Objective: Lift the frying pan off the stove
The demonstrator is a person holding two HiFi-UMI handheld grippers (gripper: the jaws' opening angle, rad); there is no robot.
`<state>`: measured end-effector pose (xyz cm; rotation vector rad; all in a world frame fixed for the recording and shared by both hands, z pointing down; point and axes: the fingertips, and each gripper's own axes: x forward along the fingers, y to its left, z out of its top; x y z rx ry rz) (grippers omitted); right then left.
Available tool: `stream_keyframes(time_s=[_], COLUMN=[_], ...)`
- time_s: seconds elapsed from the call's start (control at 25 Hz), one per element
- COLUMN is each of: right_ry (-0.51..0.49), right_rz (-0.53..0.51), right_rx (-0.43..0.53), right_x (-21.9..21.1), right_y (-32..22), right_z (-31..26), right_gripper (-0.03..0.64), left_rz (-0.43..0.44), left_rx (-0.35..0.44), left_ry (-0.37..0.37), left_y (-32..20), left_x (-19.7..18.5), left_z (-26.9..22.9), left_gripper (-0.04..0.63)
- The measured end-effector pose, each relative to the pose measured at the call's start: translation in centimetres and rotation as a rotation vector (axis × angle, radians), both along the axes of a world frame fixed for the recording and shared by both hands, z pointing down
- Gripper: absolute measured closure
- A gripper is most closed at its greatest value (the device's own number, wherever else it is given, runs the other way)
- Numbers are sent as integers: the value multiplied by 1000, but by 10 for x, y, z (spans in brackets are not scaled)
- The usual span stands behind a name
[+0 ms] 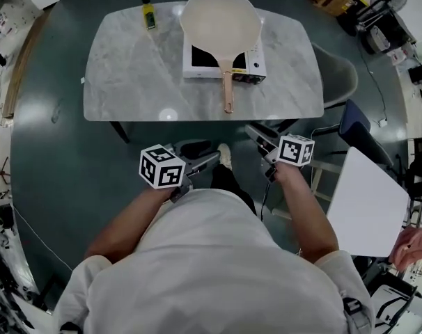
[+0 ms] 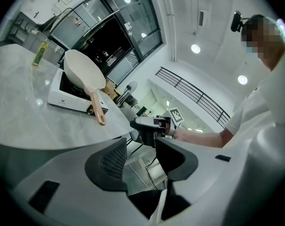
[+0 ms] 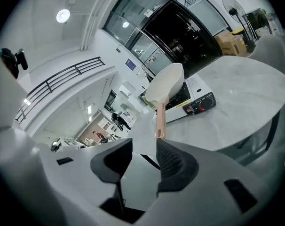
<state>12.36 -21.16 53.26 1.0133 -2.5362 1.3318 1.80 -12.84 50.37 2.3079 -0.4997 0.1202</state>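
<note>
A cream frying pan [image 1: 220, 19] sits on a white portable stove [image 1: 197, 61] at the far middle of the marble table [image 1: 127, 68]. Its copper-coloured handle [image 1: 228, 89] points toward me. Both grippers hang below the table's near edge, well short of the pan. My left gripper [image 1: 211, 160] is open with nothing between its jaws; in the left gripper view it [image 2: 141, 157] looks past the pan [image 2: 83, 69] and stove [image 2: 62, 95]. My right gripper [image 1: 255, 133] is open and empty too; in the right gripper view it [image 3: 145, 157] faces the pan [image 3: 165, 86] and its handle [image 3: 160, 121].
A yellow-green bottle [image 1: 149, 12] stands at the table's far left. A grey chair [image 1: 340, 75] sits at the table's right side, with a white board [image 1: 368, 204] and a blue seat [image 1: 357, 127] nearer me. The stove's knob panel [image 3: 203, 105] faces the near edge.
</note>
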Motion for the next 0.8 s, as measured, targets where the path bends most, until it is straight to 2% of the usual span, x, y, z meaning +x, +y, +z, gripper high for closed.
stream_keyframes(time_s=[0.2,0.32,0.52,0.8], right_ry=[-179,-198,-240,-282], right_rz=[-19,-91,-212,-357], right_rx=[-132,-192,-215,-303], right_x=[-1,-10,-30,-72], right_y=[-81,-119,-177,-215], right_z=[8,15,25,44], right_gripper=[410,388,367,344], left_rz=[-109,-180,-269,-368], left_rx=[-78,-124,-196,-256], left_ry=[23,51,67,82], left_y=[-54,-83,-120,-154], left_x=[11,14,26,39], left_z=[16,22,44,73], left_gripper=[377,366,334,319])
